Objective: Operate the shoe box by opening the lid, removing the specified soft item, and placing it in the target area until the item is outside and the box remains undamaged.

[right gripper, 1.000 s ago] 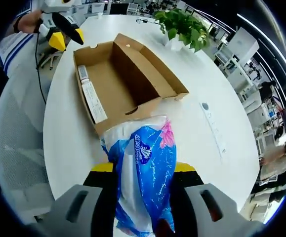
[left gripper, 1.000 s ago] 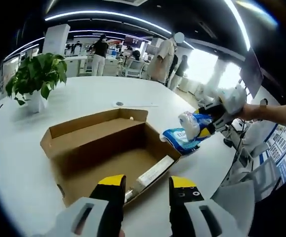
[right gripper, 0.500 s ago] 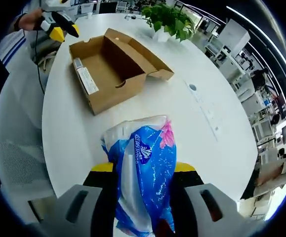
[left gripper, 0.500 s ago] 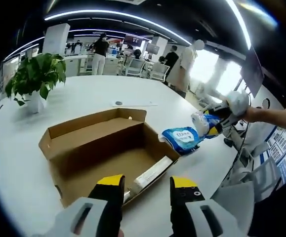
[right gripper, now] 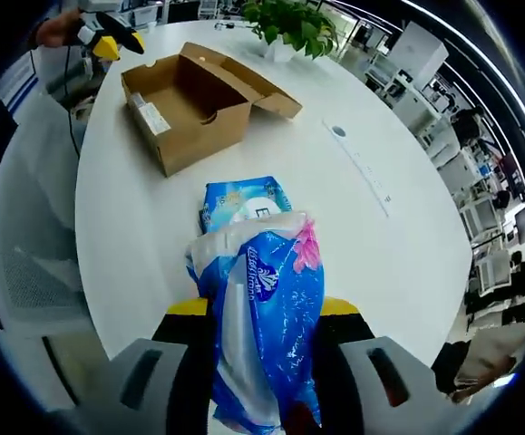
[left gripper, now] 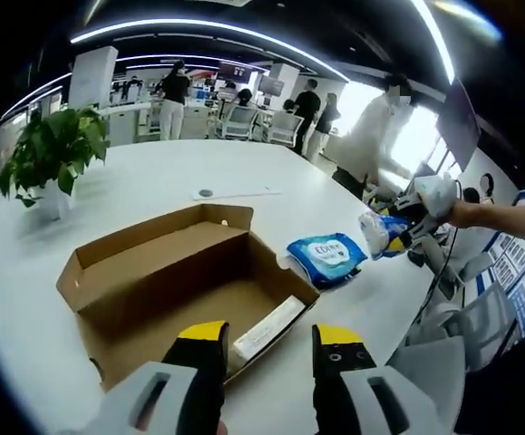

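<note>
Gripping a blue-and-white soft pack [right gripper: 260,340], our right gripper [right gripper: 264,337] has its yellow-tipped jaws clamped on the pack's two sides, the plastic bulging up between them. In the left gripper view we see that same gripper [left gripper: 405,225] in a hand at the right edge of the table [left gripper: 144,186], with the pack [left gripper: 376,232] bunched at its tip. Just beyond the jaws, a second flat blue packet [right gripper: 241,201] lies on the table [right gripper: 353,245], near its edge and well apart from the shoe box [right gripper: 189,100]. The box stands further along the same edge, lid folded back and open, with a white strip [right gripper: 154,118] lying inside against one wall. A potted plant [right gripper: 285,27] sits at the far edge of the table.

Our left gripper [left gripper: 267,340] hangs above the near corner of the shoe box [left gripper: 180,290], its jaws apart and holding nothing. Between them we look down at the white strip [left gripper: 267,328] on the box floor. The flat packet [left gripper: 326,259] lies just beside the box's right end. The plant [left gripper: 49,154] stands toward the table's left edge, and a thin white item [left gripper: 237,192] lies past the box. People [left gripper: 173,95] stand in the office behind.
</note>
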Demonstrator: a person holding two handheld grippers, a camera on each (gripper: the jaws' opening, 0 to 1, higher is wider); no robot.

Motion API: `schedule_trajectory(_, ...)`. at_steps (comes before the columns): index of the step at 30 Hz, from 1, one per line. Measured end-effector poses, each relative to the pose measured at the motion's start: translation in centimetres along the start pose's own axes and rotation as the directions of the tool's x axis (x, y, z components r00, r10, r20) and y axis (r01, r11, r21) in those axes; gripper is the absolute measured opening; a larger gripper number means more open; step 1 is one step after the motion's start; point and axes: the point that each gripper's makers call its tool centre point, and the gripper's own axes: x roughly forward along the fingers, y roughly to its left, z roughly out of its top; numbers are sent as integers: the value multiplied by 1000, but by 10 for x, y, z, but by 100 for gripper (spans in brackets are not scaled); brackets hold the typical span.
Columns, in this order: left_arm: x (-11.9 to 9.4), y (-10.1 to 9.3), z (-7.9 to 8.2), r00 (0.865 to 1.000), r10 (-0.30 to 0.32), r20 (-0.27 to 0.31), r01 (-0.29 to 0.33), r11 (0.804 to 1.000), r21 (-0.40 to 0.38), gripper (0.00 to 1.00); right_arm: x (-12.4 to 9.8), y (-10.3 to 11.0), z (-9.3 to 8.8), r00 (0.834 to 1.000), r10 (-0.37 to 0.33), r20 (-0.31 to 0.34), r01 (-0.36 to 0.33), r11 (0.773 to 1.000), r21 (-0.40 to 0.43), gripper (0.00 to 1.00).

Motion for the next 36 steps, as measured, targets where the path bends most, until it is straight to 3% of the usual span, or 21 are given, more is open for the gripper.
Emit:
schedule_trajectory(12,16,-17,8,1000,-11,-19,11,1000,16,37,-13,-15,-66,999,-9,-50,12,998,55,38)
schedule_trajectory(20,23,-26,4,999,-7,-31,7,1000,8,37,-14,-25,-95,997,-7,-75,12,997,73,38)
schedule_trajectory(36,11,-30,-3,999,42,-30,-42,999,-19,38,14,-37,-102,995,39,-88,-37,999,31,38)
